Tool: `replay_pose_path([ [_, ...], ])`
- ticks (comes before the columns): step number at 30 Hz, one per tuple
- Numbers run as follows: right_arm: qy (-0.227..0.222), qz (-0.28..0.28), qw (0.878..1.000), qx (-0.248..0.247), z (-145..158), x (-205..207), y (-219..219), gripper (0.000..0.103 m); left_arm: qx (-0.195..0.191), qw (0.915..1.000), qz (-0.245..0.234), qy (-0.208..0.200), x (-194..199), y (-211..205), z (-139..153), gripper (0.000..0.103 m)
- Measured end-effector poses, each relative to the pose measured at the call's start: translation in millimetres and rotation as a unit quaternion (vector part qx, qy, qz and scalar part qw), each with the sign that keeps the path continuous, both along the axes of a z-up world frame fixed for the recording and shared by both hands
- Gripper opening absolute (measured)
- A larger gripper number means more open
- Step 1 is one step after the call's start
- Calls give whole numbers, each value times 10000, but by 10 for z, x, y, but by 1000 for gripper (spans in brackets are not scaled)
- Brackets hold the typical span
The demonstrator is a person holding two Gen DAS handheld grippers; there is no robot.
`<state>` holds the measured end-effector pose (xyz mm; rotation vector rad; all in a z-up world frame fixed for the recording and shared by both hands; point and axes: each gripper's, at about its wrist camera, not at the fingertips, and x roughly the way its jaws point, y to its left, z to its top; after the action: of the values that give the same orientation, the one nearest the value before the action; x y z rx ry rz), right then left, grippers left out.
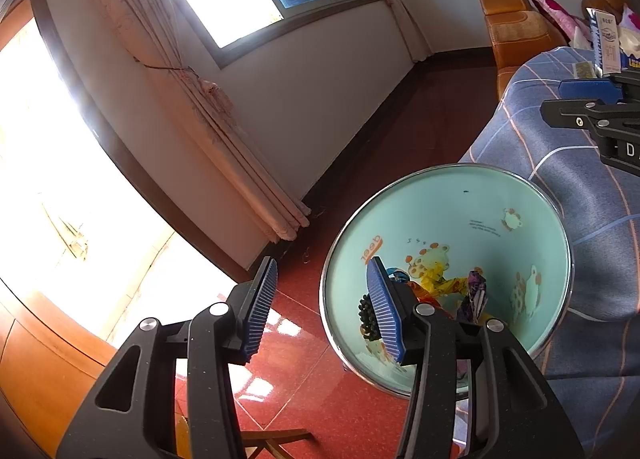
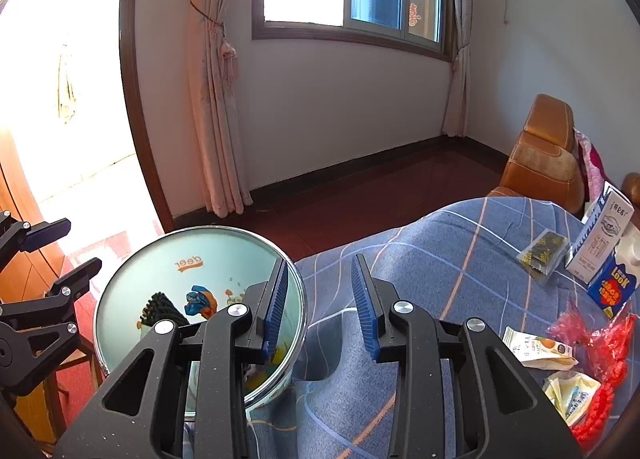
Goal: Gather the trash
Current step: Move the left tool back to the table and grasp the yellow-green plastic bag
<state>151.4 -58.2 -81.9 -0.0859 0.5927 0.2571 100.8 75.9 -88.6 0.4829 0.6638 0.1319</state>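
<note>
A round bin (image 1: 448, 203) with a pale teal inside, cartoon deer and a metal rim (image 2: 200, 230) stands on the red floor against the bed. Inside lie a black ridged piece (image 1: 366, 319), a yellow-orange wrapper (image 1: 436, 281), a purple wrapper (image 1: 476, 293) and a blue wrapper (image 2: 198, 299). My left gripper (image 1: 322, 309) is open and empty, one finger over the bin's mouth, the other over the floor. My right gripper (image 2: 320, 307) is open and empty, its left finger above the bin's right rim, its right finger over the bed cover. Each gripper shows in the other's view: left gripper (image 2: 60, 251), right gripper (image 1: 576, 101).
On the blue plaid bed cover (image 2: 460, 243) lie a dark packet (image 2: 544, 255), a white milk carton (image 2: 600, 239), a blue carton (image 2: 612, 289), a red plastic bag (image 2: 600, 343) and two pale wrappers (image 2: 536, 347). An orange leather headboard (image 2: 540, 155) stands behind. A wooden door (image 1: 36, 359) is at left.
</note>
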Motion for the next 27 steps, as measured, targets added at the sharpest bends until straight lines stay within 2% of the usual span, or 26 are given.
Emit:
replay_pose_path([
  [1, 5, 2, 10000, -2, -1, -1, 0, 34, -2, 10000, 4, -4, 0, -1, -4, 52],
  [2, 6, 1, 10000, -9, -6, -5, -2, 34, 18, 10000, 18, -35, -1, -4, -4, 62],
  [3, 7, -4, 10000, -21, -10, -13, -4, 35, 39, 10000, 22, -57, -3, -9, -6, 64],
  [13, -14, -250, 9997, -80, -5, -198, -172, 41, 19, 10000, -35, 5, -19, -60, -59, 64],
  [16, -47, -379, 9992, -71, 41, -337, -321, 41, -98, 9999, -109, 53, -38, -97, -64, 64],
  [20, -230, -654, 9976, -76, 175, -696, -630, 47, -477, 9980, -343, 225, -96, -236, -82, 64],
  [21, -279, -765, 9966, -90, 200, -808, -736, 48, -540, 9973, -429, 261, -125, -304, -94, 67],
  [23, -328, -1038, 9939, -168, 224, -975, -937, 49, -609, 9961, -564, 307, -173, -429, -117, 71],
  [27, -302, -1719, 9845, -150, 201, -1331, -1492, 53, -614, 9929, -936, 395, -286, -758, -161, 71],
])
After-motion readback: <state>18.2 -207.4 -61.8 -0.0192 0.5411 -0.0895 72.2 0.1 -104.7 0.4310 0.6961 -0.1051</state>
